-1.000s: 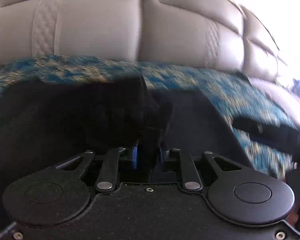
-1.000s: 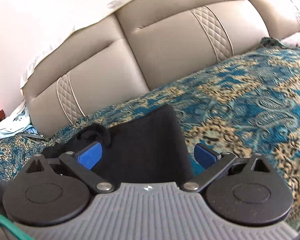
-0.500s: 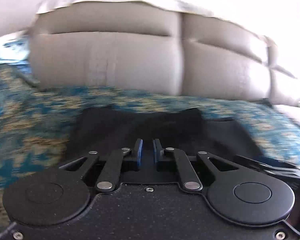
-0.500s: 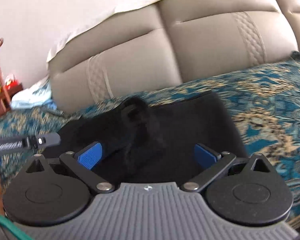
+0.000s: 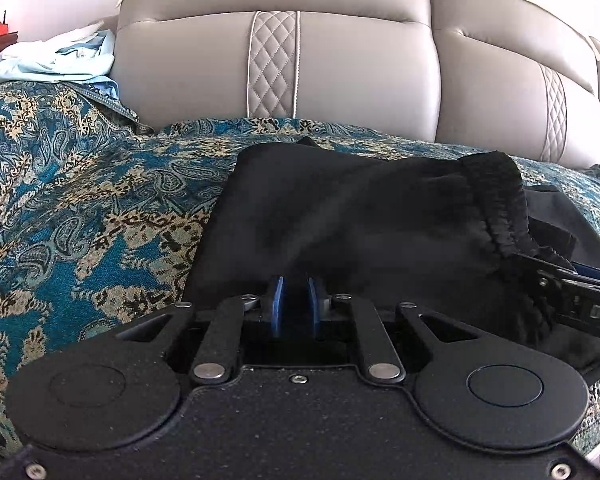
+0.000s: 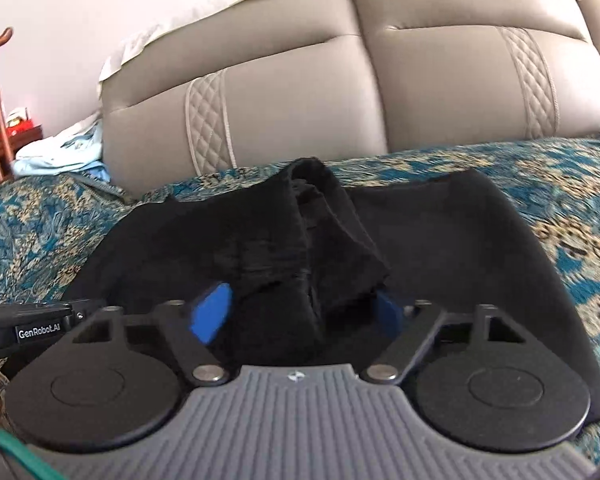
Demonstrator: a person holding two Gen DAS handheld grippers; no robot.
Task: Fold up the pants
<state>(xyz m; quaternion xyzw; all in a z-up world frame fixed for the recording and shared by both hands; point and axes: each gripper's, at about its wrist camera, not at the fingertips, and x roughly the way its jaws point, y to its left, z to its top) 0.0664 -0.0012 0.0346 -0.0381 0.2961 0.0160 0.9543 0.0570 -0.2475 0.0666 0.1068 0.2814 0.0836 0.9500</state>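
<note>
The black pants [image 5: 340, 216] lie on the bed, with the gathered elastic waistband [image 5: 496, 200] raised at the right in the left wrist view. My left gripper [image 5: 295, 304] has its blue pads close together on a fold of the black cloth at the near edge. In the right wrist view the pants [image 6: 452, 240] spread flat with a bunched ridge [image 6: 312, 216] in the middle. My right gripper [image 6: 300, 312] is open, its blue pads either side of that ridge. The left gripper's body [image 6: 32, 328] shows at the left edge.
A teal and gold paisley bedspread [image 5: 80, 208] covers the bed. A padded beige headboard [image 5: 340, 68] stands behind. Light blue clothes [image 5: 60, 60] lie at the bed's far left corner, beside a wooden stand [image 6: 0, 80].
Both views have swung to the left along the headboard. My left gripper stays shut on the cloth. The bunched ridge now lies between my right gripper's open pads, which have come closer together.
</note>
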